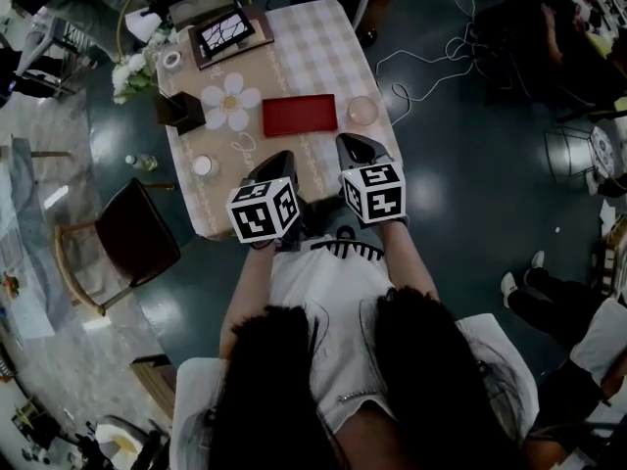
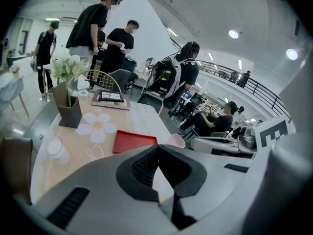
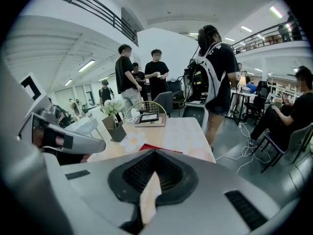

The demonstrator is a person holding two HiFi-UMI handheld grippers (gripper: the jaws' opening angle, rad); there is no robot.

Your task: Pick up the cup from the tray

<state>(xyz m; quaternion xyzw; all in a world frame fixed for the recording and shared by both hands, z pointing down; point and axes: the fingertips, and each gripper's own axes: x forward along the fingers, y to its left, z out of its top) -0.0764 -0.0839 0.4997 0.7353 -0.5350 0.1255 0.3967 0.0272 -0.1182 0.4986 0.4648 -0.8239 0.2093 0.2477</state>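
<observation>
A flat red tray lies on the checked tablecloth at mid-table, with nothing on it. A pale pink cup stands upright on the cloth just right of the tray, not on it. My left gripper hovers over the near table edge below the tray's left part, shut and empty. My right gripper is beside it, short of the cup, also shut with nothing in it. In the left gripper view the tray and the cup show past the closed tips. The right gripper view shows a sliver of the tray beyond its tips.
A white flower-shaped mat, a dark box holder and a small white cup sit left of the tray. A framed board, white flowers and a tape roll are at the far end. A chair stands left; people stand beyond.
</observation>
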